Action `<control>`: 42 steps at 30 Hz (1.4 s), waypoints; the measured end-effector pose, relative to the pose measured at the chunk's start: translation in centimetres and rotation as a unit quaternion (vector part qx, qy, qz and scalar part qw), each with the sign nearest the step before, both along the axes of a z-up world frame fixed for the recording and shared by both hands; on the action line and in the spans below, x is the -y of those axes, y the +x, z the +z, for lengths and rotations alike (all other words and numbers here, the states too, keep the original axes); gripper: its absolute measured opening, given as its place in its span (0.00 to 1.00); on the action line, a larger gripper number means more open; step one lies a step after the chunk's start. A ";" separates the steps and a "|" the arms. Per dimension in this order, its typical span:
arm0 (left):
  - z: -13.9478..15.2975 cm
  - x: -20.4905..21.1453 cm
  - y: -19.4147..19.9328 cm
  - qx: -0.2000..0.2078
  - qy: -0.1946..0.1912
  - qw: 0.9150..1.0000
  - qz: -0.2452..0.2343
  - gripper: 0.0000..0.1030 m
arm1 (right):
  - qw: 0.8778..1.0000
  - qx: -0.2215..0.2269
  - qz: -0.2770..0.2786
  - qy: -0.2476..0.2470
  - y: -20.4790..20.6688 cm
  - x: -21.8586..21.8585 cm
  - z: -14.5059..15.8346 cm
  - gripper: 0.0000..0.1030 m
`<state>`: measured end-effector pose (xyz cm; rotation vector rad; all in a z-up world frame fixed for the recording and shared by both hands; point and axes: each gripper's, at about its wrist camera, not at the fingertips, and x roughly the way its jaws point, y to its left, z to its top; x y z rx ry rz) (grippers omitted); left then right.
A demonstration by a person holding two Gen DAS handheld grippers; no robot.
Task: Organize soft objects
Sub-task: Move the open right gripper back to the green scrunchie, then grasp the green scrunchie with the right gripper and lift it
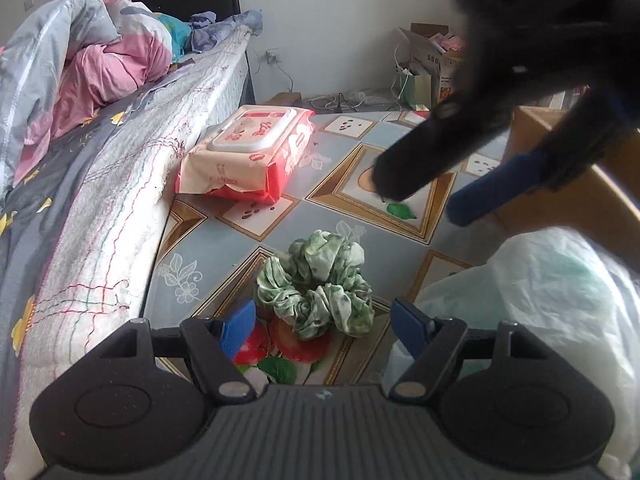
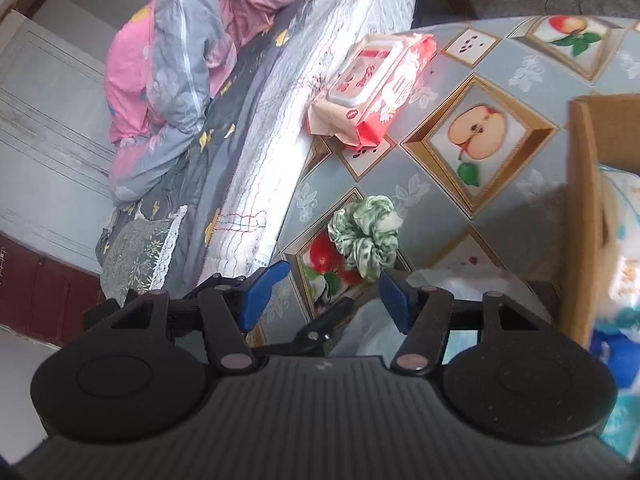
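Observation:
A green-and-white fabric scrunchie [image 1: 316, 284] [image 2: 366, 236] lies on the table's apple-patterned cloth [image 1: 360, 152]. My left gripper [image 1: 326, 330] is open just in front of it, blue pads wide apart on either side and not touching it. A red-and-cream pack of wet wipes [image 1: 248, 152] [image 2: 376, 92] rests farther back by the bed's edge. My right gripper [image 2: 330, 298] is open and holds nothing. It hovers higher, and in the left wrist view the right gripper [image 1: 426, 200] is a blurred dark shape at the upper right, over the table beside the box.
A cardboard box [image 1: 560, 184] [image 2: 584, 200] stands at the table's right side with soft packages inside. A white plastic bag [image 1: 540, 300] lies at the near right. A bed with a pink-grey quilt [image 1: 80, 60] runs along the left. Cables and boxes sit on the floor beyond.

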<state>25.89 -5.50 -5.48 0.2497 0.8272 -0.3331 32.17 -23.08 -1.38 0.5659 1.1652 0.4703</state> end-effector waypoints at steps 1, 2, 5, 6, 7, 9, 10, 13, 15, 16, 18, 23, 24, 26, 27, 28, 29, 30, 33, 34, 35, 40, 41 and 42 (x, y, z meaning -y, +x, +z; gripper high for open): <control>-0.6 0.2 0.5 -0.003 0.006 1.000 0.002 0.72 | 1.000 -0.012 0.002 -0.008 1.4 -0.9 -1.1 0.57; -1.2 0.4 1.0 -0.006 0.011 1.000 0.004 0.70 | 1.000 -0.020 0.008 -0.017 2.7 -1.6 -2.2 0.57; -2.6 0.6 2.1 -0.021 0.011 1.000 0.006 0.65 | 0.998 -0.035 0.011 -0.048 5.5 -3.1 -5.1 0.55; -3.0 0.7 2.4 -0.029 0.009 1.000 0.007 0.65 | 0.998 -0.041 0.010 -0.053 6.2 -3.2 -5.8 0.52; -3.4 0.8 2.6 -0.034 0.008 0.999 0.009 0.63 | 0.997 -0.048 0.006 -0.057 7.0 -3.3 -6.7 0.51; -3.7 0.8 2.7 -0.028 0.002 1.000 0.009 0.62 | 0.996 -0.059 0.003 -0.061 7.9 -3.4 -8.0 0.45; -3.7 0.9 2.7 -0.026 0.003 1.000 0.008 0.60 | 0.996 -0.064 0.004 -0.061 8.3 -3.3 -8.6 0.43; -3.6 0.9 2.7 -0.021 -0.001 1.000 0.008 0.47 | 0.996 -0.079 0.009 -0.046 8.5 -3.5 -10.1 0.31; -3.5 0.8 2.6 -0.020 -0.003 1.000 0.008 0.35 | 0.996 -0.079 0.011 -0.037 8.5 -3.5 -10.6 0.22; -3.4 0.8 2.6 -0.020 -0.004 1.000 0.011 0.29 | 0.996 -0.079 0.009 -0.034 8.5 -3.5 -10.7 0.21; -3.1 0.7 2.4 -0.016 -0.005 1.000 0.015 0.25 | 0.997 -0.078 0.003 -0.017 8.5 -3.2 -10.7 0.16; -0.5 0.3 1.1 0.010 -0.008 1.000 0.017 0.20 | 0.998 -0.064 -0.006 0.014 8.0 -2.6 -9.0 0.14; 0.2 0.4 0.7 0.018 -0.006 1.000 0.015 0.20 | 0.998 -0.059 -0.005 0.018 7.7 -2.5 -8.3 0.14; 1.6 0.5 -0.3 0.033 -0.005 0.999 0.012 0.20 | 0.999 -0.047 -0.003 0.024 7.0 -2.3 -6.9 0.14; 2.5 0.5 -0.9 0.041 -0.006 0.999 0.010 0.20 | 0.999 -0.040 -0.003 0.028 6.5 -2.1 -6.1 0.14; 3.2 0.5 -1.6 0.049 -0.007 0.999 0.007 0.20 | 0.999 -0.035 -0.004 0.032 6.1 -1.9 -5.4 0.14; 4.0 0.6 -2.2 0.056 -0.007 0.998 0.005 0.20 | 0.999 -0.029 -0.005 0.037 5.5 -1.6 -4.4 0.14; 4.7 0.7 -2.9 0.063 -0.007 0.998 0.003 0.20 | 0.999 -0.023 -0.006 0.041 4.9 -1.5 -3.7 0.14; 6.8 1.1 -5.0 0.083 -0.009 0.996 -0.007 0.20 | 0.999 -0.004 -0.010 0.053 2.7 -0.7 -1.1 0.14; 7.6 1.3 -5.9 0.090 -0.010 0.996 -0.011 0.20 | 0.998 0.002 -0.012 0.057 1.9 -0.5 -0.4 0.14; 8.2 1.4 -6.8 0.097 -0.010 0.995 -0.016 0.20 | 0.998 0.008 -0.013 0.060 1.1 -0.2 0.3 0.14; 10.7 2.7 -10.8 0.121 -0.018 0.992 -0.040 0.20 | 0.996 0.039 -0.024 0.074 -3.9 1.8 3.6 0.14; 11.0 3.0 -11.5 0.123 -0.020 0.991 -0.047 0.20 | 0.996 0.045 -0.027 0.076 -5.0 2.3 4.0 0.14; 11.3 3.5 -12.4 0.124 -0.022 0.990 -0.055 0.20 | 0.995 0.049 -0.031 0.078 -6.2 2.8 4.4 0.14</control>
